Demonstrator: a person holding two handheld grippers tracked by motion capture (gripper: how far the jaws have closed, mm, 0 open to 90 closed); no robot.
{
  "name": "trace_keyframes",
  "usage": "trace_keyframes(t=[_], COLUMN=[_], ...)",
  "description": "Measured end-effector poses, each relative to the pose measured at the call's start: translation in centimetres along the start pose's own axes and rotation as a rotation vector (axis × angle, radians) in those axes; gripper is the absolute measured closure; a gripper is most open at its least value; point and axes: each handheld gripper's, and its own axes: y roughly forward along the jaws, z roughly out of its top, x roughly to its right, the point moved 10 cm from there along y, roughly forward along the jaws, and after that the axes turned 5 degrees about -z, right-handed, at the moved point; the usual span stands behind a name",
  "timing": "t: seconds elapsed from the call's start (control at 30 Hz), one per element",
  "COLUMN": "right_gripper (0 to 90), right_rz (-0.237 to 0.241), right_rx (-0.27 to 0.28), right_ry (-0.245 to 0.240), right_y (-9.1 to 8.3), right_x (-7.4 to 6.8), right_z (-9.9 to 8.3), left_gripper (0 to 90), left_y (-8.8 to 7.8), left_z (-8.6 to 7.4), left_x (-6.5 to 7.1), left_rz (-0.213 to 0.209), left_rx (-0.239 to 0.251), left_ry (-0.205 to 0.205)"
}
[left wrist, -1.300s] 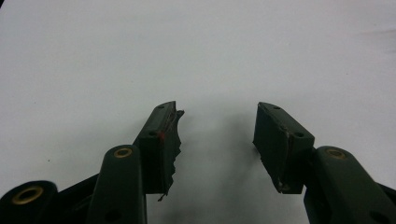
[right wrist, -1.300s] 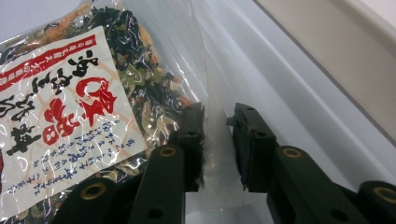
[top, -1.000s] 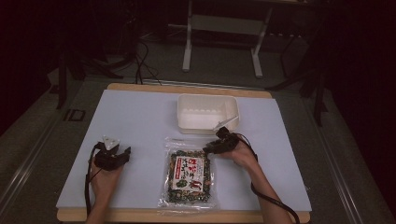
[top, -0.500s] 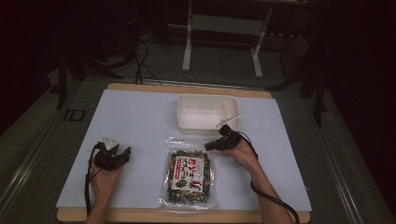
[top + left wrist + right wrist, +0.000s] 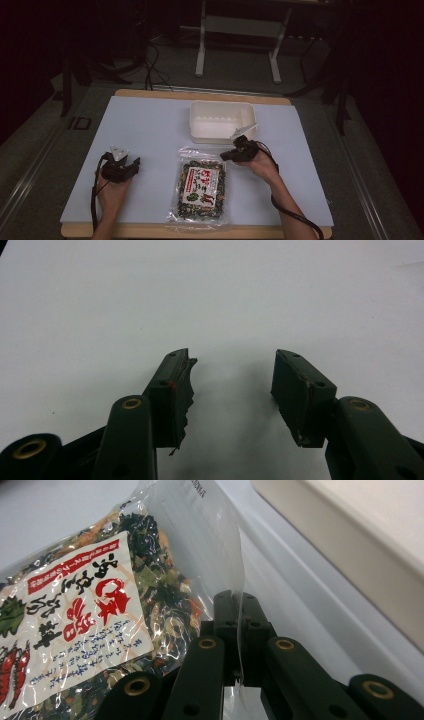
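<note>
Bag (image 5: 201, 186) lies flat on tabletop (image 5: 150, 125) near the front edge, label up, between the hands. Left tongs (image 5: 120, 167) rest on bare tabletop left of bag, jaws wide, holding nothing, probably parked. Right tongs (image 5: 235, 630) pinched on the bag's clear top-corner film, likely to lift or drag it. Tray (image 5: 220, 122) just beyond, empty, probable drop spot
</note>
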Motion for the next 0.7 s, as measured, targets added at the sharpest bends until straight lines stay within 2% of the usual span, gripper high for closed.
trace_keyframes(t=[0.23,0.7], right_gripper=[89.3,89.3], right_rz=[-0.010,-0.026], right_rx=[0.031,0.099], right_ry=[-0.026,-0.080], right_y=[-1.0,-2.6], right_x=[-0.5,-1.4], right_z=[1.0,3.7], left_gripper=[49.8,49.6], left_y=[-0.1,-0.1], left_z=[0.1,0.1], left_x=[-0.1,-0.1], left_rz=[-0.004,-0.007], left_rx=[0.013,0.014], left_ry=[-0.014,-0.015])
